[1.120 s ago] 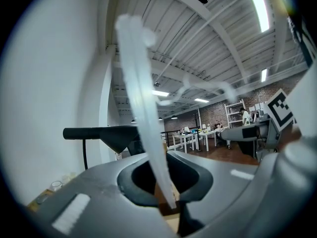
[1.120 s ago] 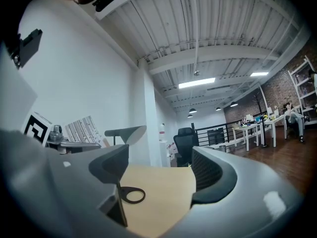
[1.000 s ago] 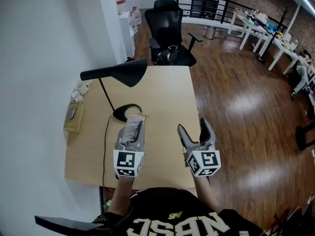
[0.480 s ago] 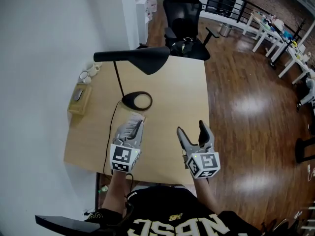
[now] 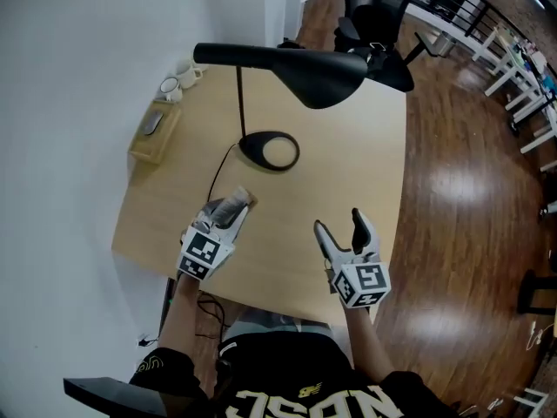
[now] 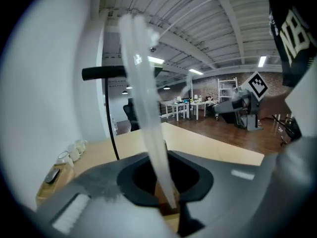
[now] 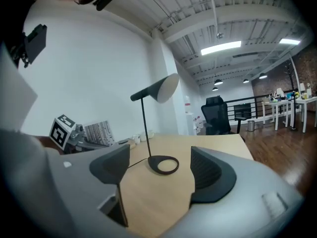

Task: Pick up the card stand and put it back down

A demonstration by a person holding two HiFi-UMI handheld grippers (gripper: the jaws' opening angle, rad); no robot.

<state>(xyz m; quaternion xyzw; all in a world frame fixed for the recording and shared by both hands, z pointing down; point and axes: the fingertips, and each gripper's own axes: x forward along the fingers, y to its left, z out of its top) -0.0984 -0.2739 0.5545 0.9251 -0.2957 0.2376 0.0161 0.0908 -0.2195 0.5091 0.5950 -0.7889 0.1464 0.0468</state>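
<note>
Left gripper (image 5: 228,219): from the head view, we see it clenched on the clear plastic card stand (image 5: 233,200), over the near left part of the light wooden desk (image 5: 348,181).
Right gripper (image 5: 338,223): jaws spread, nothing between them, above the desk's near edge.
Card stand, left gripper view: its clear sheet (image 6: 148,133) rises tilted from between our pressed-together jaws.
Black desk lamp (image 7: 158,90), right gripper view: its ring base lies on the desk beyond our spread jaws.

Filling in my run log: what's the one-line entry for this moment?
left claw: shut on card stand | right claw: open, empty, over desk | stand: not yet released
</note>
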